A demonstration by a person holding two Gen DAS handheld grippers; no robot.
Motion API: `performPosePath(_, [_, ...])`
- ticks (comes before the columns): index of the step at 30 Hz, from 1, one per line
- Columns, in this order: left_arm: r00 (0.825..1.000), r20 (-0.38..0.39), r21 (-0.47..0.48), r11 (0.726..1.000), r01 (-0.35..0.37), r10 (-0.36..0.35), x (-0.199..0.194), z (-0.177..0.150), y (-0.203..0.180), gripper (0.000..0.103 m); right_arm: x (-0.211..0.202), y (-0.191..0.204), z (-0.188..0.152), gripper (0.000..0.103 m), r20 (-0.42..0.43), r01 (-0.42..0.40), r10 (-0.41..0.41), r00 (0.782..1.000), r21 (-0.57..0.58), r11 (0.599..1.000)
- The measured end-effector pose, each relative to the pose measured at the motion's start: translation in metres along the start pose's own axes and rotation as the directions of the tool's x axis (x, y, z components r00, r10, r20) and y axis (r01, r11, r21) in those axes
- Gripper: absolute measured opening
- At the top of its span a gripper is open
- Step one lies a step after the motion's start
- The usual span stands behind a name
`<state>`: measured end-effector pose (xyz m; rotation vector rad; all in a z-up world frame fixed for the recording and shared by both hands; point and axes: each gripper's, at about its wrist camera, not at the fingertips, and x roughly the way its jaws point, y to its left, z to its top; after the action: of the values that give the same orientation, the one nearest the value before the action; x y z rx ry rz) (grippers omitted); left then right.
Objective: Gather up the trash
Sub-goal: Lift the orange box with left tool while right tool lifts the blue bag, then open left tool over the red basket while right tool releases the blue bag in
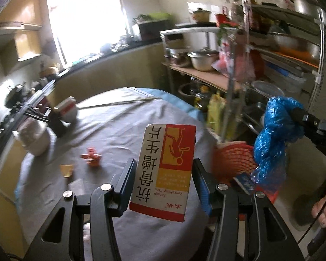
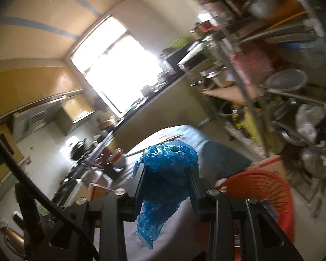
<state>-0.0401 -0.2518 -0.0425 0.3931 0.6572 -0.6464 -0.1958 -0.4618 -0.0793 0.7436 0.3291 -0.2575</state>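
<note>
My left gripper (image 1: 163, 169) is shut on a red, yellow and white medicine box (image 1: 165, 169), held upright above the grey-clothed round table (image 1: 123, 130). My right gripper (image 2: 166, 169) is shut on a crumpled blue plastic bag (image 2: 165, 174), which hangs down between the fingers; the bag also shows at the right of the left wrist view (image 1: 273, 139). A red mesh waste basket (image 1: 237, 161) stands beside the table's right edge, below the bag; it also shows in the right wrist view (image 2: 265, 193). An orange-red wrapper (image 1: 92, 157) and a yellow scrap (image 1: 67, 169) lie on the table.
Two white bowls (image 1: 35, 139) (image 1: 66, 108) and a dark stand (image 1: 56, 121) sit at the table's left. Chopsticks (image 1: 119, 103) lie at its far side. A metal shelf rack (image 1: 282, 50) with pots and bottles stands to the right. A counter runs under the window.
</note>
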Motion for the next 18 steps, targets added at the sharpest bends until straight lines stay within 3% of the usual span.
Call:
performPosePath(5, [0.994,-0.058,0.017,0.996,0.092,-0.091,0.027,0.008,-0.034,0.054,-0.01,-0.037,0.0,0.038,0.007,0.097,-0.097,0.995,0.011,0.995])
performPosePath(9, [0.987,-0.104,0.046,0.99,0.13,-0.125,0.048,0.009,-0.061,0.054,-0.004,-0.063,-0.006,0.038,-0.027,0.142,-0.141,0.99,0.038,0.989])
performPosePath(18, [0.948,-0.232,0.042,0.972,0.233,-0.218,0.086,-0.004,-0.101,0.055,0.011,-0.106,-0.026,0.041,-0.13,0.216,-0.204,0.97,0.085,0.973])
